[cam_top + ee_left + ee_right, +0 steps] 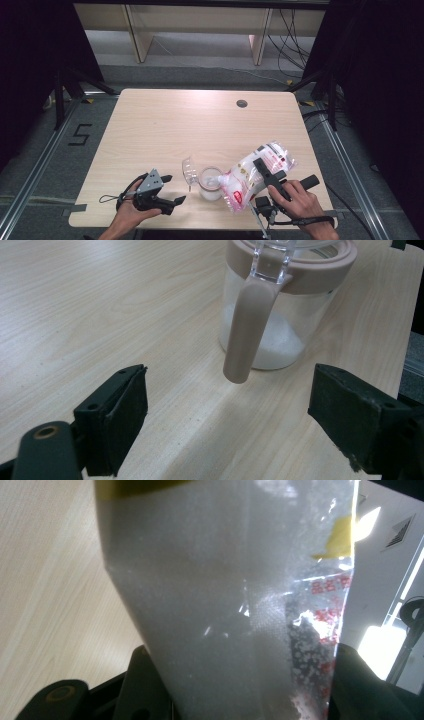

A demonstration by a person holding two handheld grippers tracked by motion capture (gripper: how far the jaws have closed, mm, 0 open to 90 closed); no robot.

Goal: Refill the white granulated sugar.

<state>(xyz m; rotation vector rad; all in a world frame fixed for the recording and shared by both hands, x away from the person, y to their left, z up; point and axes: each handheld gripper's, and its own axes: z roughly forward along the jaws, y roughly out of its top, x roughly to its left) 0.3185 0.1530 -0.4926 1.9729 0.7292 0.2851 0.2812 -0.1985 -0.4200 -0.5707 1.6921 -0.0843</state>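
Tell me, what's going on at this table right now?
A person is pouring white granules from a plastic bag into a clear jar with a pinkish rim near the table's front edge. The right gripper is clamped on the tilted bag, its mouth over the jar. The left gripper rests beside the jar, jaws open and empty. Some granules already sit in the jar.

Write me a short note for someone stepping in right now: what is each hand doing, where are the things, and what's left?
Right gripper: shut on the plastic bag of white grains, tipped with its mouth over the jar.
Left gripper: open, holding nothing, resting on the table beside the jar, jaws facing its handle.
Jar: upright near the front edge, lid flipped open, with a shallow layer of grains inside.
Done: pouring under way.
Left: probably finish pouring, set the bag down, close the lid.
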